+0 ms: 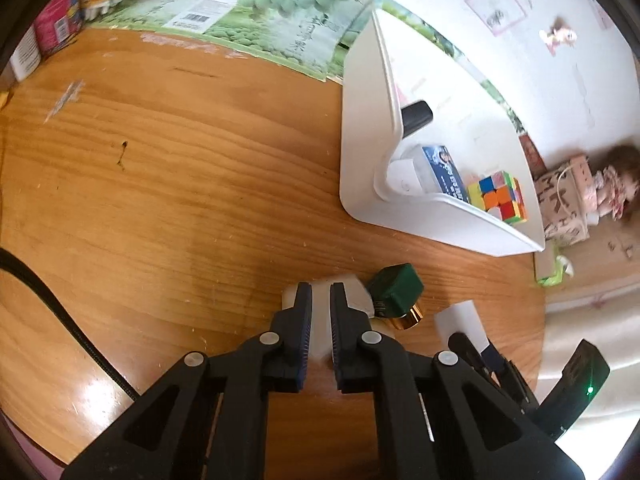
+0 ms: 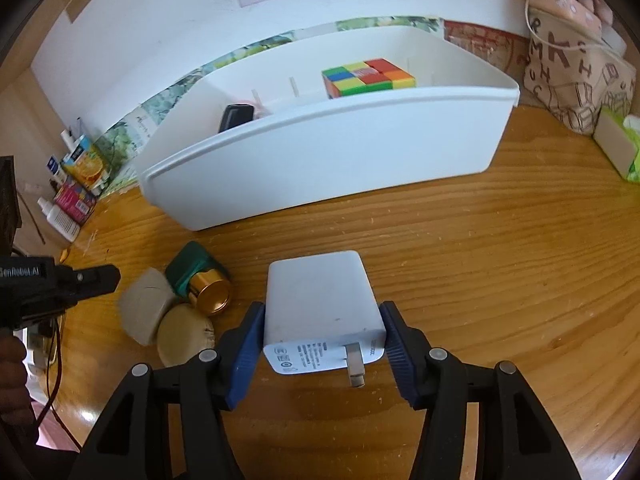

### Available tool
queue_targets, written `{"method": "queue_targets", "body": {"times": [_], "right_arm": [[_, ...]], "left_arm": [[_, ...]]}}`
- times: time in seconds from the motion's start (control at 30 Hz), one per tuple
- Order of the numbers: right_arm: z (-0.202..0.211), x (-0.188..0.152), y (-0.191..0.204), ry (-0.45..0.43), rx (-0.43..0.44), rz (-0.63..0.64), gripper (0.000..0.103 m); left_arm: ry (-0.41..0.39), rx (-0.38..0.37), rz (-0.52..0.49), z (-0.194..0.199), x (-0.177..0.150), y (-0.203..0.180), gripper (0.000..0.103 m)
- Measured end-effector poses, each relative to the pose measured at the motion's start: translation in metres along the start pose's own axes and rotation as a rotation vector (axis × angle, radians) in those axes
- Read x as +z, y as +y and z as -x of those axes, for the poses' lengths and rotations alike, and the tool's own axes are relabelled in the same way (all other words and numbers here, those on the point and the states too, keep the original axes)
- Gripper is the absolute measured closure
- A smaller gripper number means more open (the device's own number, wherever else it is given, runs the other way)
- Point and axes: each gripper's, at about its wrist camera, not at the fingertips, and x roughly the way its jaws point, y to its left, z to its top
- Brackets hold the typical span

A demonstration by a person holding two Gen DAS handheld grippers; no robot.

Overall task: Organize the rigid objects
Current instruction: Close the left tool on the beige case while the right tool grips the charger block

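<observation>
My right gripper [image 2: 323,309] is shut on a white charger [image 2: 320,304] low over the wooden table [image 2: 480,280], blue pads on its two sides and its plug prongs toward the camera. My left gripper [image 1: 321,292] is shut with nothing between its fingers, above two beige round pieces [image 2: 146,310]. A green bottle with a gold cap [image 1: 396,288] lies beside them. Behind stands a white bin [image 2: 320,160] holding a coloured puzzle cube [image 2: 368,76] and a black item [image 2: 236,116]. In the left wrist view the charger [image 1: 456,318] shows at the lower right.
Juice cartons and small bottles [image 2: 80,176] line the wall at the left. A patterned bag [image 2: 572,76] and a tissue pack [image 2: 618,148] stand at the right. A black cable [image 1: 60,312] crosses the table's near left. A bottle with a blue label [image 1: 440,168] lies in the bin.
</observation>
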Motion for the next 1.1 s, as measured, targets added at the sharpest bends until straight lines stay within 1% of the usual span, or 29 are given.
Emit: {"method": "queue_targets", "body": {"times": [0.13, 0.2, 0.37, 0.43, 0.47, 0.5, 0.53, 0.6, 0.63, 0.7, 0.73, 0.8, 0.97, 1.1], "right_arm": [[0.007, -0.001, 0.004, -0.004, 0.008, 0.047, 0.046], [0.012, -0.002, 0.004, -0.009, 0.01, 0.069, 0.047], [0.025, -0.004, 0.005, -0.026, 0.006, 0.12, 0.048], [0.029, -0.005, 0.005, -0.033, 0.002, 0.131, 0.048], [0.031, -0.005, 0.004, -0.035, -0.003, 0.137, 0.048], [0.034, -0.006, 0.003, -0.038, -0.009, 0.142, 0.048], [0.035, -0.006, 0.003, -0.04, -0.013, 0.145, 0.048], [0.038, -0.006, 0.001, -0.043, -0.019, 0.15, 0.048], [0.039, -0.007, 0.0, -0.044, -0.024, 0.152, 0.048], [0.042, -0.007, -0.002, -0.045, -0.033, 0.155, 0.048], [0.043, -0.008, -0.003, -0.045, -0.036, 0.155, 0.048], [0.044, -0.008, -0.006, -0.042, -0.04, 0.154, 0.048], [0.045, -0.009, -0.012, -0.024, -0.045, 0.16, 0.048], [0.045, -0.01, -0.016, -0.012, -0.049, 0.173, 0.048]], "left_arm": [[-0.002, -0.013, 0.037, 0.001, -0.006, 0.003, 0.095], [0.002, -0.002, 0.045, -0.001, -0.008, -0.003, 0.094], [0.016, 0.028, 0.059, -0.006, -0.01, -0.007, 0.086], [0.023, 0.04, 0.063, -0.009, -0.009, -0.008, 0.08], [0.027, 0.048, 0.065, -0.011, -0.009, -0.009, 0.074], [0.03, 0.057, 0.067, -0.012, -0.008, -0.011, 0.071], [0.031, 0.062, 0.068, -0.013, -0.008, -0.012, 0.064], [0.029, 0.068, 0.071, -0.015, -0.007, -0.014, 0.056], [0.029, 0.071, 0.072, -0.016, -0.007, -0.015, 0.053], [0.032, 0.08, 0.071, -0.018, -0.006, -0.017, 0.042], [0.034, 0.085, 0.073, -0.02, -0.006, -0.018, 0.04], [0.045, 0.097, 0.079, -0.023, -0.005, -0.019, 0.029], [0.071, 0.116, 0.094, -0.034, -0.004, -0.023, 0.024], [0.094, 0.143, 0.106, -0.044, -0.004, -0.027, 0.023]]}}
